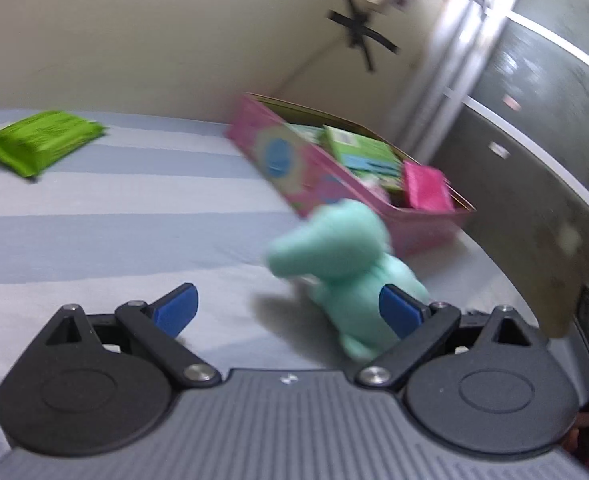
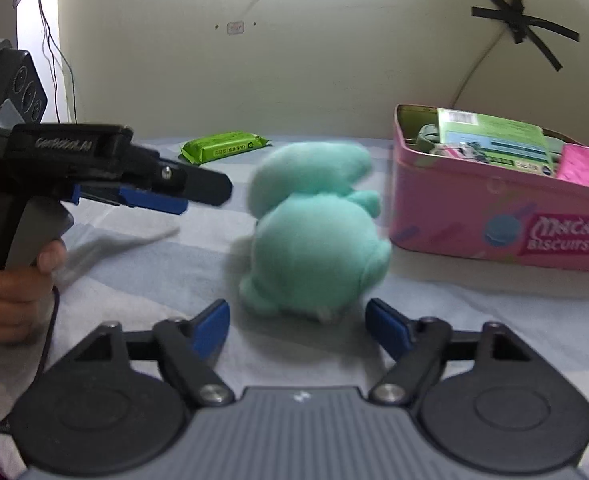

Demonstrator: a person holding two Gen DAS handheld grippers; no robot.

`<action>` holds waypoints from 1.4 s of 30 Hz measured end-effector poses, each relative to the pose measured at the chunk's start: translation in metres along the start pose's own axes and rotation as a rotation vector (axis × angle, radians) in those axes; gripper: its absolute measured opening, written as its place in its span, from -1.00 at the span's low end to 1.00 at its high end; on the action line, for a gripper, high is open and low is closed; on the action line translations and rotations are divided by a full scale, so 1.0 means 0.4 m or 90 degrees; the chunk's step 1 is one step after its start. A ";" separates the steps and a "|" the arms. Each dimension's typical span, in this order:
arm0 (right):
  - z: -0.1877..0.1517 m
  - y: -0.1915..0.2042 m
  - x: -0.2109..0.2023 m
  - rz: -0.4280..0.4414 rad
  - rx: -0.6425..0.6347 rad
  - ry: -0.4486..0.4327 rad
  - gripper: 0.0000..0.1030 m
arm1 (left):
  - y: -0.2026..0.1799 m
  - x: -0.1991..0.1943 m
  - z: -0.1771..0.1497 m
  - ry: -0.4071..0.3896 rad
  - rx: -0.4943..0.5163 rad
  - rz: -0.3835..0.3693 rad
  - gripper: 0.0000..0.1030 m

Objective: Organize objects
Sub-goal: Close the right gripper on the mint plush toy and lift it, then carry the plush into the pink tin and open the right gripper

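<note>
A teal plush toy (image 2: 314,240) sits blurred on the striped sheet, just beyond the tips of my right gripper (image 2: 300,324). That gripper is open, and its blue pads (image 2: 214,322) stand clear of the toy on either side. To the right stands a pink biscuit tin (image 2: 494,216) that holds a green box and a pink packet. In the left wrist view my left gripper (image 1: 286,312) is open and empty, with the plush toy (image 1: 334,264) ahead by its right finger and the tin (image 1: 294,168) behind it. A green packet (image 1: 42,140) lies far left.
My left gripper (image 2: 198,194) reaches in from the left of the right wrist view, held by a hand (image 2: 14,292). The green packet (image 2: 222,146) lies by the cream wall (image 2: 294,60). A dark cabinet (image 1: 534,140) borders the bed on the right.
</note>
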State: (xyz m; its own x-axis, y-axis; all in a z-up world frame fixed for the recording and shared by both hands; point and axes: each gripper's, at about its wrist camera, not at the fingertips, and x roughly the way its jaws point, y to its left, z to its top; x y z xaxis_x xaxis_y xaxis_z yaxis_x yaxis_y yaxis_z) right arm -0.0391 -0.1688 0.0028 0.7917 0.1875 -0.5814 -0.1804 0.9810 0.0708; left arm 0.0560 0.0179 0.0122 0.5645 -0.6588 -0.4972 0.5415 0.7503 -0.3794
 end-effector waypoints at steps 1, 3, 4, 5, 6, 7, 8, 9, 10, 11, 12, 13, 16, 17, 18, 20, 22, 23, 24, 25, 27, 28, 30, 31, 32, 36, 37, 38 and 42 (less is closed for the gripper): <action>0.000 -0.001 -0.003 0.005 0.002 -0.004 0.52 | -0.015 0.004 -0.002 0.005 0.008 -0.007 0.91; 0.008 -0.003 0.005 0.013 0.008 -0.012 0.53 | -0.041 0.023 -0.002 0.019 0.011 -0.011 0.91; 0.003 0.008 0.003 0.016 0.010 -0.014 0.53 | -0.049 0.037 0.000 0.026 0.011 -0.008 0.91; 0.001 0.015 0.004 0.017 0.013 -0.015 0.52 | -0.054 0.053 0.003 0.034 0.011 -0.004 0.91; 0.006 0.009 0.008 0.017 0.018 -0.017 0.51 | -0.060 0.072 0.006 0.044 0.011 0.001 0.89; 0.010 0.004 0.009 0.016 0.022 -0.023 0.48 | -0.065 0.087 0.009 0.052 0.011 0.001 0.84; 0.009 -0.002 0.009 0.017 0.025 -0.030 0.30 | -0.067 0.100 0.010 0.060 0.011 -0.004 0.71; 0.013 0.001 0.020 0.022 0.024 -0.035 0.02 | -0.074 0.112 0.012 0.069 0.013 -0.016 0.61; 0.015 0.000 0.026 0.036 0.020 -0.036 0.00 | -0.085 0.121 0.013 0.078 0.016 -0.024 0.49; 0.019 0.000 0.034 0.042 0.018 -0.037 -0.03 | -0.097 0.125 0.017 0.078 0.024 -0.017 0.49; 0.019 0.005 0.032 0.036 0.008 -0.046 -0.06 | -0.112 0.124 0.020 0.071 0.041 -0.006 0.49; 0.019 0.010 0.026 0.028 -0.003 -0.057 -0.06 | -0.124 0.117 0.025 0.061 0.050 -0.007 0.49; 0.022 0.002 -0.014 0.021 -0.016 -0.124 -0.07 | -0.161 0.085 0.060 0.022 0.074 -0.026 0.49; 0.026 -0.003 -0.030 0.015 -0.023 -0.149 -0.07 | -0.174 0.077 0.076 0.010 0.086 -0.031 0.50; 0.032 -0.009 -0.043 0.007 -0.028 -0.172 -0.07 | -0.193 0.079 0.097 0.000 0.098 -0.034 0.50; 0.055 -0.033 -0.060 -0.013 -0.030 -0.206 -0.06 | -0.230 0.103 0.137 -0.010 0.119 -0.037 0.53; 0.076 -0.065 -0.067 -0.043 -0.032 -0.231 -0.06 | -0.269 0.149 0.175 -0.013 0.145 -0.040 0.53; 0.084 -0.085 -0.067 -0.057 -0.027 -0.238 -0.05 | -0.287 0.176 0.190 -0.012 0.155 -0.042 0.53; 0.094 -0.109 -0.065 -0.068 -0.016 -0.241 -0.05 | -0.302 0.207 0.205 -0.009 0.162 -0.045 0.53; 0.101 -0.134 -0.068 -0.078 -0.004 -0.243 -0.05 | -0.314 0.239 0.220 -0.003 0.163 -0.050 0.54; 0.116 -0.191 -0.047 -0.101 0.017 -0.239 -0.05 | -0.331 0.304 0.245 0.019 0.155 -0.061 0.54; 0.122 -0.217 -0.037 -0.115 0.027 -0.234 -0.05 | -0.338 0.333 0.254 0.029 0.152 -0.063 0.54; 0.133 -0.257 -0.019 -0.135 0.042 -0.214 -0.05 | -0.348 0.392 0.267 0.050 0.150 -0.060 0.56; 0.141 -0.275 -0.007 -0.146 0.048 -0.198 -0.05 | -0.345 0.412 0.266 0.061 0.149 -0.058 0.57; 0.147 -0.291 0.006 -0.153 0.056 -0.180 -0.04 | -0.343 0.435 0.267 0.072 0.144 -0.050 0.57; 0.143 -0.336 0.043 -0.199 0.087 -0.154 0.02 | -0.337 0.517 0.269 0.113 0.111 -0.036 0.71; 0.140 -0.337 0.044 -0.232 0.078 -0.166 0.09 | -0.345 0.527 0.273 0.108 0.115 -0.031 0.79; 0.136 -0.340 0.043 -0.260 0.077 -0.174 0.31 | -0.355 0.535 0.274 0.107 0.123 -0.027 0.80; 0.113 -0.372 0.031 -0.290 0.106 -0.188 0.55 | -0.398 0.553 0.273 0.109 0.141 -0.014 0.81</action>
State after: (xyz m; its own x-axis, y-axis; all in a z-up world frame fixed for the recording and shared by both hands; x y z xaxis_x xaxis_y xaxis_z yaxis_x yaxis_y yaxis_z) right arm 0.0241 -0.3103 0.0219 0.9017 -0.2748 -0.3337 0.2939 0.9558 0.0070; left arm 0.1626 -0.2534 0.0478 0.4481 -0.6419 -0.6222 0.6861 0.6931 -0.2210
